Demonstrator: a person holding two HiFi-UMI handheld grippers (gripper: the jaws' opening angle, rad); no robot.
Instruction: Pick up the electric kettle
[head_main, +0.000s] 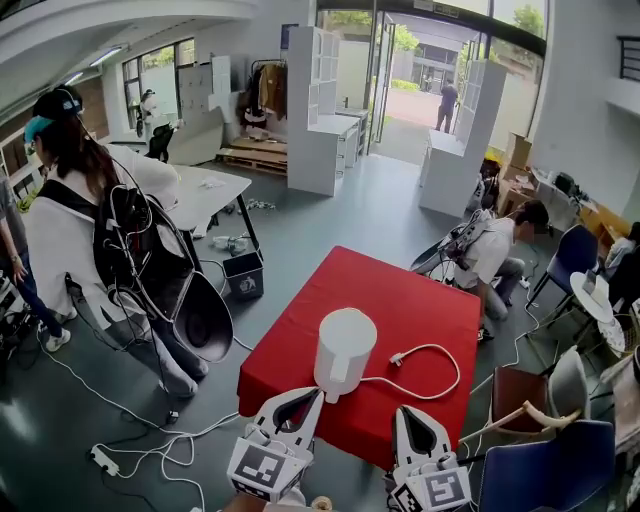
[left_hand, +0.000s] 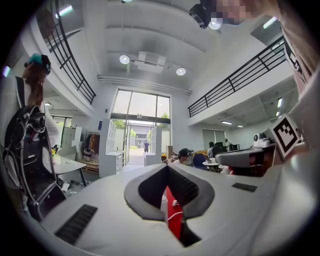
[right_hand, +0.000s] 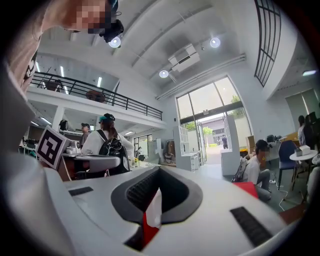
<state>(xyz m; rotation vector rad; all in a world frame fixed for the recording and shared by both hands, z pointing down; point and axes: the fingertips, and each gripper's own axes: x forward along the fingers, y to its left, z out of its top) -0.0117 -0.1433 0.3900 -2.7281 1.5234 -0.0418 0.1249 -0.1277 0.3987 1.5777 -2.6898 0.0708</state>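
Left gripper view: left gripper (left_hand: 167, 166) is closed, jaw tips meeting, nothing between them; through the slot under the tips a strip of red and a sliver of white show. Right gripper view: right gripper (right_hand: 159, 168) likewise closed and empty, tips together, a white sliver and some red showing through its slot. Head view: both grippers sit low in frame at the near edge of the bench (head_main: 410, 295), marker cubes toward the camera, jaws pointing away across the bench. The left one's tip is just beside the base of the electric kettle (head_main: 344, 352), on its near-left side, cannot tell if touching. The right one is to the kettle's right, near but apart, its tip close to the cord (head_main: 437, 385). Kettle is white, upright, standing on the red cloth near the front edge, left of centre, not lifted. The white cord loops from the kettle's base out to the right and back, ending in the plug (head_main: 397, 357), which lies on the cloth just right of the kettle. Around the bench: grey floor, a person with a black backpack (head_main: 95, 225) standing well off to the left, another person (head_main: 492, 252) bent over past the far right corner, a blue chair (head_main: 535, 468) at near right, a black bin (head_main: 244, 273) beside the leg of a white table (head_main: 205, 190) further left
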